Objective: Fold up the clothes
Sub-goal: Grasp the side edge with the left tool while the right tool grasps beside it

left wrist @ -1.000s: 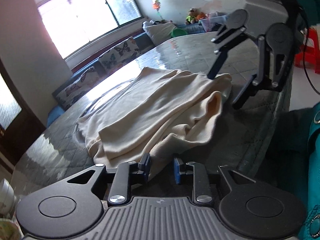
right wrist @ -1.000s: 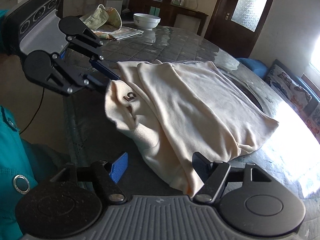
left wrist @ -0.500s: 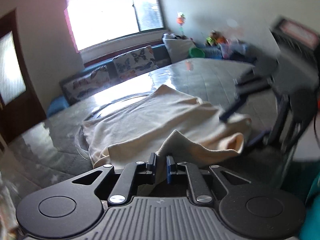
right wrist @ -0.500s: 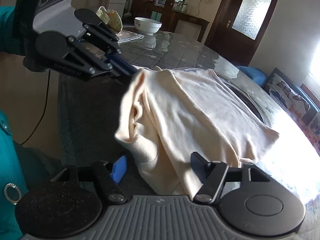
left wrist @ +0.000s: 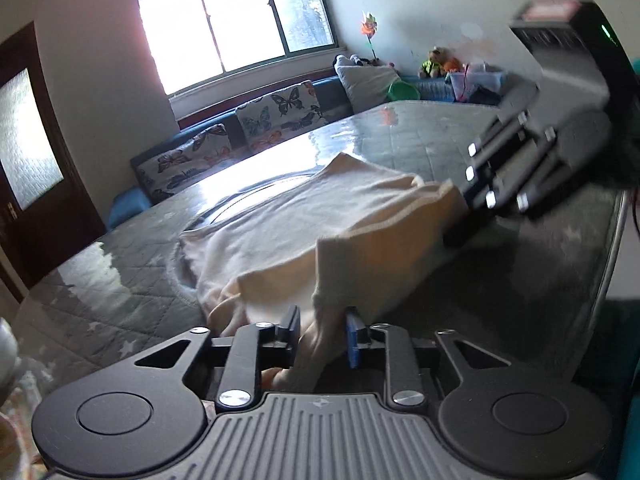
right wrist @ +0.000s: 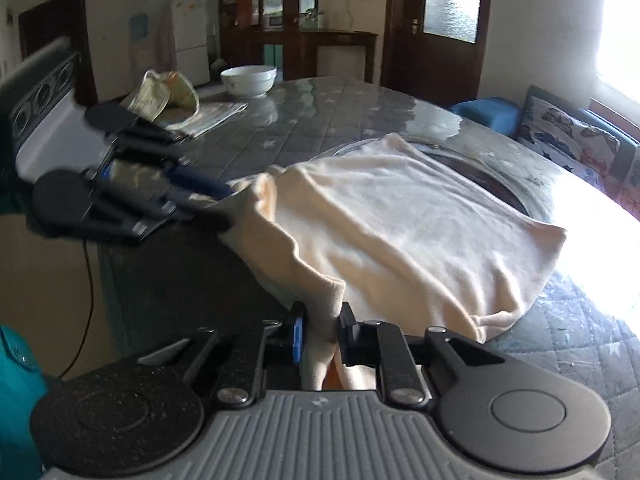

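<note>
A cream knitted garment is bunched between the closing right gripper pads and between the opening left gripper jaws. Beyond it on the quilted grey table stand crumpled paper and a white bowl.

Our left claw and right claw: black linkage arms with silver screws, blue finger pads, round black discs, ribbed grey bases; a teal sleeve.
</note>
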Tool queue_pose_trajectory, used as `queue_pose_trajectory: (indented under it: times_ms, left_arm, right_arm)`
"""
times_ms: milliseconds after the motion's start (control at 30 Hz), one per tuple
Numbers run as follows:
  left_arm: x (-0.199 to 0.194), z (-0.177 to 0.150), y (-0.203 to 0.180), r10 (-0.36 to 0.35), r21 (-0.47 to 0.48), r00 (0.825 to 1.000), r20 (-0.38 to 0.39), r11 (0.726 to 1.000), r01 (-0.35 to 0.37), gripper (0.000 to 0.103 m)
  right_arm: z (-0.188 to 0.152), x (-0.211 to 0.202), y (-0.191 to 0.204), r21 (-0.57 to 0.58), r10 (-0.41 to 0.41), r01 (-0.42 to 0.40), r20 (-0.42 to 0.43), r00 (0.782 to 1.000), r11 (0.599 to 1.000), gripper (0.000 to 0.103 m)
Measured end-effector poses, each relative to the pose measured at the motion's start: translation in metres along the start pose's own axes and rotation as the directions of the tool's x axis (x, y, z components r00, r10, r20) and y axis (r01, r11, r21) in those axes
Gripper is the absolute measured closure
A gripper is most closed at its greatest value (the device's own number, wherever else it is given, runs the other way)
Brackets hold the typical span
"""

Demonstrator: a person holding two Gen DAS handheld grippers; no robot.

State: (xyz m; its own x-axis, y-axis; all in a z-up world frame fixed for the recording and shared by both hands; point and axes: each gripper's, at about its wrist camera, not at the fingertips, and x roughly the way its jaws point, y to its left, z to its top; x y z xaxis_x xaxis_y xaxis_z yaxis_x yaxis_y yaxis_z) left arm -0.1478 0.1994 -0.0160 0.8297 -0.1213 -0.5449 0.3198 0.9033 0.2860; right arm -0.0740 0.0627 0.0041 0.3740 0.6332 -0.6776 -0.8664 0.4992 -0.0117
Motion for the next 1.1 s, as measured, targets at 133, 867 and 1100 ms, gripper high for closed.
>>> queue_pose_trajectory:
  times_ms: [133,867,1100]
  left_arm:
    - [-0.002,-0.011,-0.002,0.043,0.039,0.999,-0.025,0.998,-0.042,0.07]
    - [-0.075,0.012,-0.036,-0.095,-0.036,0.994,0.05,0.995,0.097,0.095]
    - [-0.091,0.026,-0.044,-0.132,-0.057,0.989,0.064,0.989,0.136,0.095]
  right_arm:
    - [0.002,-0.003,-0.002,0.006,-0.003,0.002,0.009,1.0,1.0,0.091]
    - [-0.02,-0.092,0.024,-0.005,0.025,-0.025,0.022,0.999,1.0,0.093]
    - [-0.025,-0.134,0.039,-0.008,0.034,-0.034,0.012,0.999,0.999,0.094]
